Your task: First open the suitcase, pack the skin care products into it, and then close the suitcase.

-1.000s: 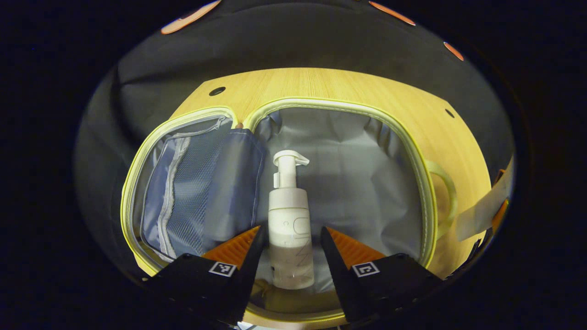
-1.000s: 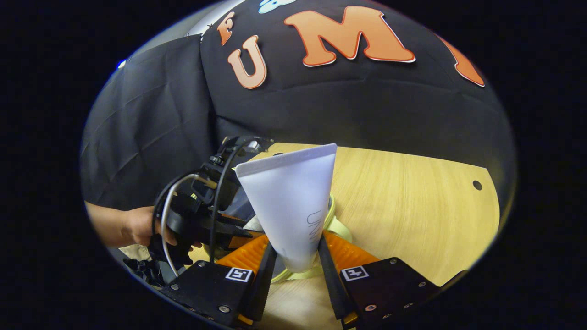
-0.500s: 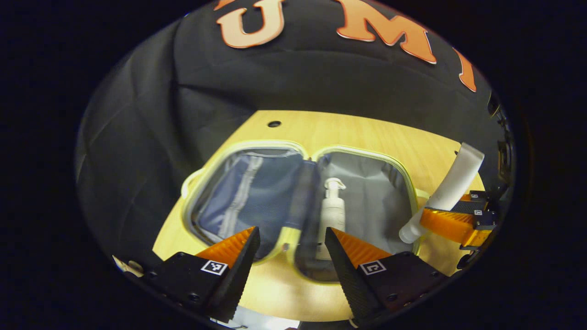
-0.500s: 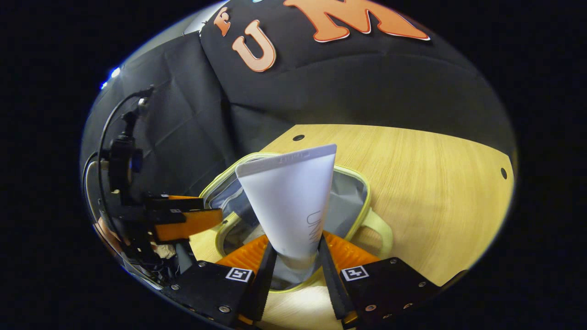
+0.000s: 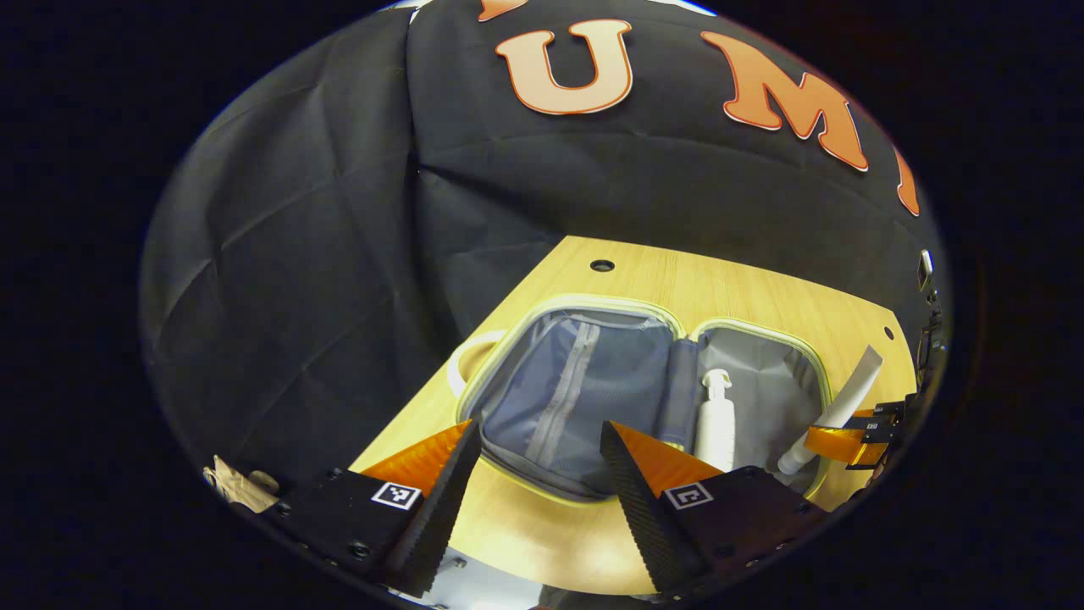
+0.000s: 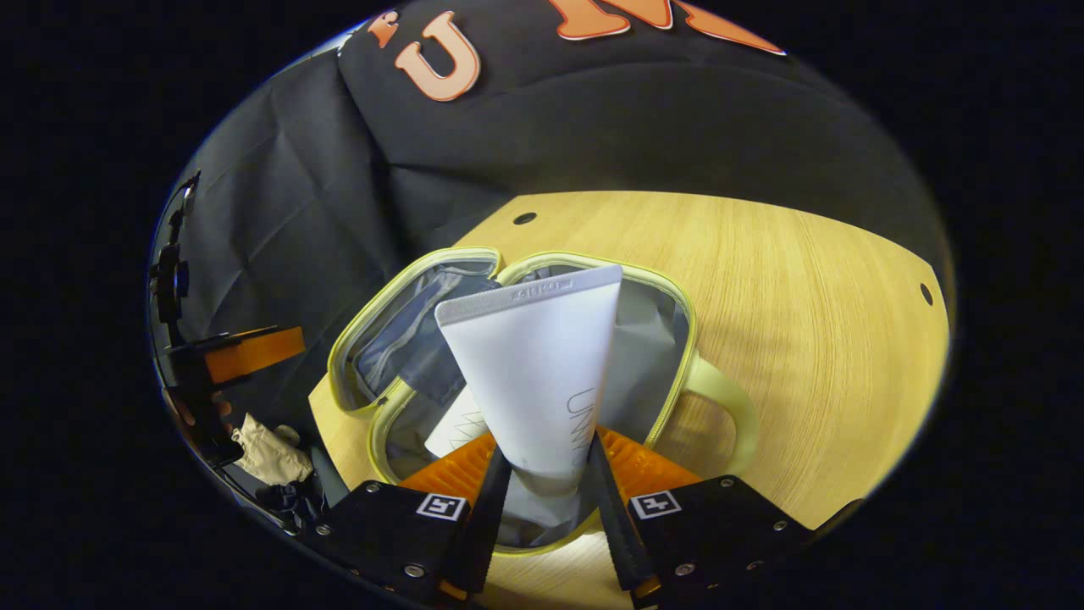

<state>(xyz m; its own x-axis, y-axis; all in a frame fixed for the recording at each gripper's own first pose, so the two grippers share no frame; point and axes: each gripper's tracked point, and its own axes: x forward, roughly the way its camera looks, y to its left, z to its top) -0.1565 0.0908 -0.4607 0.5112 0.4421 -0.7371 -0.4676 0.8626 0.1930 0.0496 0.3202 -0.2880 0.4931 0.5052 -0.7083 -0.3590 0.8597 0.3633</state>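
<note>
1. Right gripper (image 6: 542,474) is clenched on a white tube (image 6: 538,364), both fingers pressing its narrow lower end; the flat crimped end points up and away from the camera.
2. Seen from the left gripper view, that same gripper (image 5: 847,440) holds the tube (image 5: 834,407) tilted over the right edge of the case.
3. Left gripper (image 5: 538,483) is released, fingers spread wide with nothing between them, above the near edge of the table.
4. From the right gripper view, the left gripper (image 6: 229,356) sits far off at the left edge, with part of a hand (image 6: 199,411) behind it.
5. Case (image 5: 593,491) lies open flat on the table (image 5: 677,280), both halves facing up, with pale yellow trim and a loop handle on each outer side.
6. Left half has a blue mesh pocket (image 5: 567,390) with a zip running along it.
7. Right half has a grey lining, and a white pump bottle (image 5: 716,419) lies in it, just beside the hinge, pump head pointing to the far side.
8. Crumpled paper (image 6: 271,453) lies off the table's left edge, near the hand.
</note>
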